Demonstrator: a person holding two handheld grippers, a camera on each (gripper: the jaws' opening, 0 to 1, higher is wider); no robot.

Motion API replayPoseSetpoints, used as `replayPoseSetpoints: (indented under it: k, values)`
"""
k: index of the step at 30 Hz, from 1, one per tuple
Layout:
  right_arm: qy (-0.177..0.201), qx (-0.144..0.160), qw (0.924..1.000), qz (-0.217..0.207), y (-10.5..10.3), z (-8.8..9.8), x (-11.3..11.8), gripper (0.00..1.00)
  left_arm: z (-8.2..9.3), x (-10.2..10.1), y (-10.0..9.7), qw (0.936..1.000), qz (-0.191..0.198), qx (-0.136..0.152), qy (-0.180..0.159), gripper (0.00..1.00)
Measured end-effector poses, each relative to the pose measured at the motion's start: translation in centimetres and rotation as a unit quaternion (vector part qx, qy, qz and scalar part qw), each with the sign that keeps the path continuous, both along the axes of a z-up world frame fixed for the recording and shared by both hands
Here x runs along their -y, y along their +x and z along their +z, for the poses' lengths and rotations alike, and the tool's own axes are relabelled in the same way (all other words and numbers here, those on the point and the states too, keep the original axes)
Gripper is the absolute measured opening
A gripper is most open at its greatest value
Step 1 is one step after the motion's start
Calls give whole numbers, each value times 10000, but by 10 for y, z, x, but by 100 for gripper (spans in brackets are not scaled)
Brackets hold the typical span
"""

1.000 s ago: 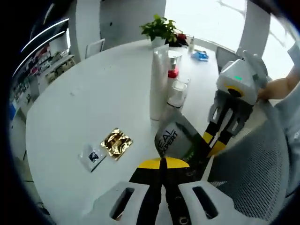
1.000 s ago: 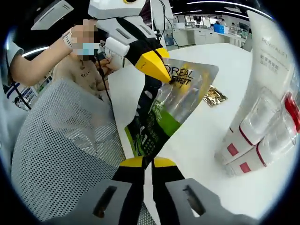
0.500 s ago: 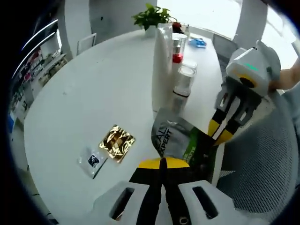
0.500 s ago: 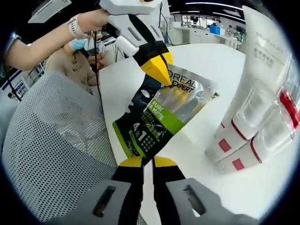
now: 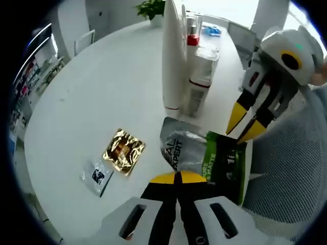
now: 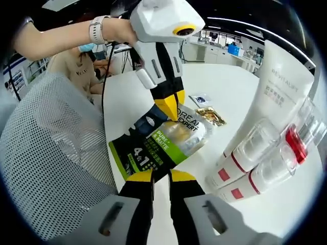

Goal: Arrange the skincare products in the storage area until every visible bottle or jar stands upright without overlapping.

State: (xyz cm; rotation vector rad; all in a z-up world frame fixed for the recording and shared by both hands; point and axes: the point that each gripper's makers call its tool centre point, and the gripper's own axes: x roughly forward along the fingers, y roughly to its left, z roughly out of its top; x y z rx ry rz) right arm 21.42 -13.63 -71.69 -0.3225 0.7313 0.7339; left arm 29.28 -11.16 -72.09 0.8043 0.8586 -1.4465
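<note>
1. The left claw (image 5: 176,177) is clenched on one edge of a silver, black and green pouch (image 5: 204,158); the right gripper view shows this claw (image 6: 172,108) gripping the pouch (image 6: 158,145) at its silver end.
2. The right claw (image 6: 161,177) has its jaws nearly together at the pouch's dark end, but whether it is still grasping the pouch cannot be told; in the left gripper view this claw (image 5: 240,125) points down at the pouch's green end.
3. The pouch lies over the near edge of the white tabletop (image 5: 97,97), beside a grey mesh chair (image 6: 46,153).
4. A tall white tube (image 5: 171,56) stands upright on the tabletop with clear-capped bottles (image 5: 199,76) touching its side, just beyond the pouch.
5. A gold sachet (image 5: 122,150) and a small clear sachet (image 5: 97,176) lie flat beside each other, apart from the pouch.
6. A potted plant (image 5: 153,9) stands at the far edge of the tabletop.
</note>
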Motion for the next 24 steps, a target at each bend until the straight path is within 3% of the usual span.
replayPoseSetpoints:
  k: [2, 5, 8, 14, 19, 24]
  values:
    - [-98, 91, 9999, 74, 0, 0, -2, 13, -3, 1, 2, 10000, -22, -15, 23, 0]
    - [-81, -66, 9998, 179, -4, -7, -8, 16, -8, 3, 3, 10000, -25, -53, 61, 0]
    - [-119, -24, 9993, 356, -5, -8, -14, 17, -12, 6, 5, 9999, 10, -126, 101, 0]
    - [-191, -21, 9991, 379, 0, -14, -18, 24, -17, 9, 7, 9997, -39, -192, 142, 0]
    - [-242, -233, 9986, 418, 0, -28, -17, 23, -20, 11, 9, 9996, -96, -217, 158, 0]
    - [-176, -294, 9987, 371, 1, -28, -18, 24, -25, 11, 13, 9992, -42, -337, 197, 0]
